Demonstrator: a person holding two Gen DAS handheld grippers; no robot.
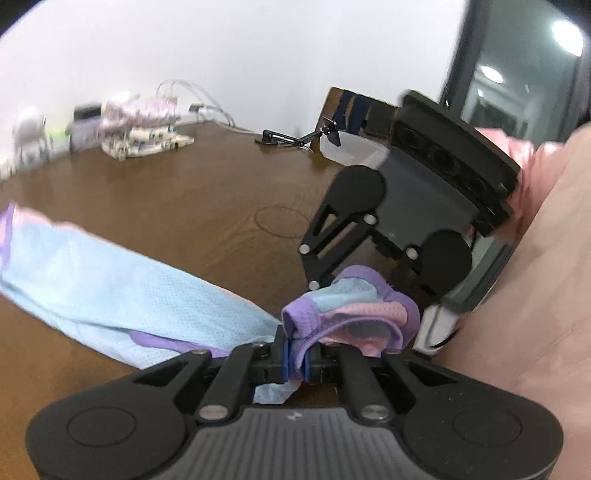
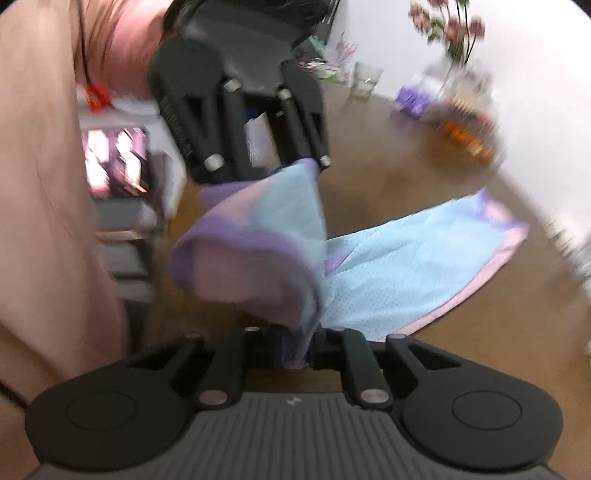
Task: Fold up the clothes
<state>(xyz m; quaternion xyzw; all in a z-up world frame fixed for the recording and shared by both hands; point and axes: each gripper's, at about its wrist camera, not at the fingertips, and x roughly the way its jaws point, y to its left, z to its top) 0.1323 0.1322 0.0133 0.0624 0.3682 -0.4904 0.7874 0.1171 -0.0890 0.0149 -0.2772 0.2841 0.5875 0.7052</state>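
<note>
A light blue mesh garment (image 1: pixel 110 288) with purple trim and a pink hem lies partly on the brown wooden table (image 1: pixel 184 206), its near end lifted. My left gripper (image 1: pixel 295 360) is shut on a bunched purple edge of it. Facing it, close by, my right gripper (image 1: pixel 354 288) holds the same bunched end. In the right wrist view the right gripper (image 2: pixel 299 350) is shut on a purple-edged fold of the garment (image 2: pixel 406 266), which trails away to the right over the table (image 2: pixel 388 166). The left gripper (image 2: pixel 266 162) hangs above and behind, cloth hanging from its tips.
A pile of folded clothes (image 1: pixel 140 136) sits at the table's far left. A black jointed arm (image 1: pixel 295 138) and a cardboard box (image 1: pixel 354 110) stand at the back. A person's pink sleeve (image 1: pixel 535 295) fills the right. Flowers (image 2: pixel 450 33), a glass (image 2: pixel 365 79) and small items (image 2: pixel 469 136) line the far edge.
</note>
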